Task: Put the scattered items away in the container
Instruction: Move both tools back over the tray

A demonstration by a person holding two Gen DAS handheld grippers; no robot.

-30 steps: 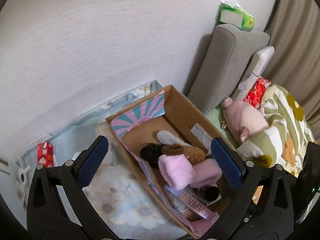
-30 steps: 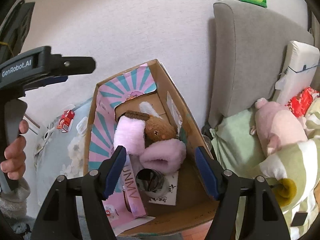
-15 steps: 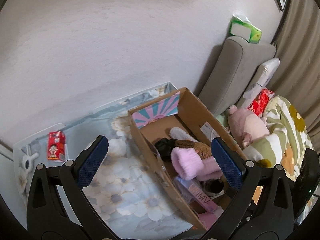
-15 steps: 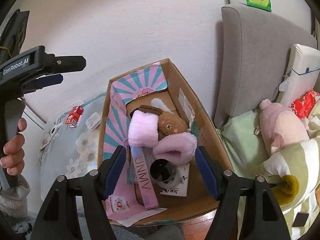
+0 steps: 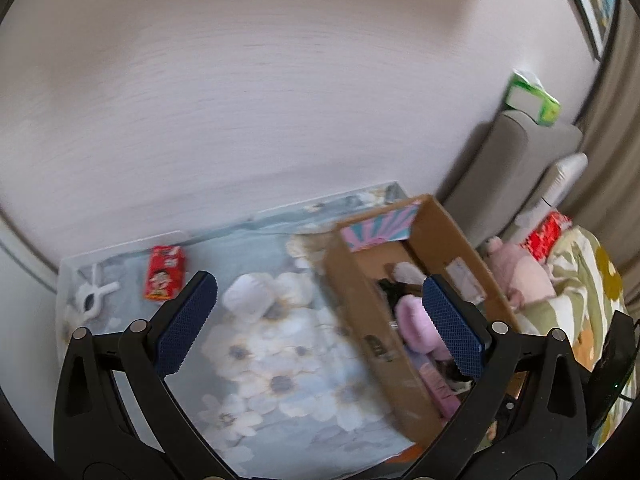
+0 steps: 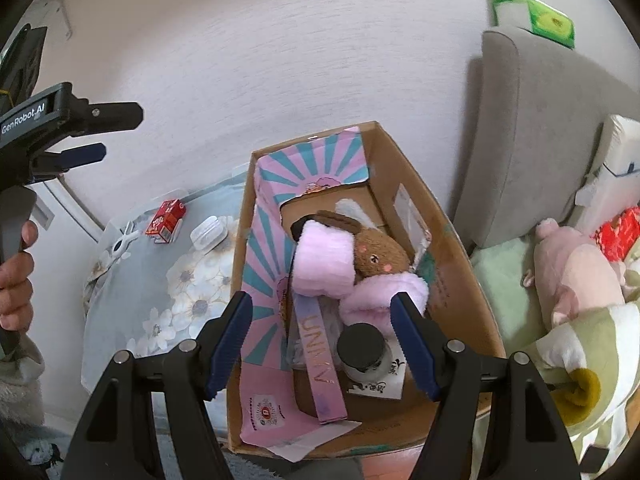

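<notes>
Now both grippers, left (image 5: 318, 318) and right (image 6: 320, 340), hang spread and empty; the left probably targets the red carton (image 5: 165, 273) outside the box (image 6: 460, 256).

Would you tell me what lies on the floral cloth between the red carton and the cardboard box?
A small white packet lies between the red carton and the cardboard box on the floral cloth, clearest in the right wrist view.

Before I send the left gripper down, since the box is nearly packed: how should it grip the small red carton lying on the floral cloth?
Grip the small red carton across its two long narrow sides, coming straight down from above. It lies flat, printed face up, on the floral cloth, apart from the white clip and white pad, so the open left gripper should have room to straddle it.
</notes>
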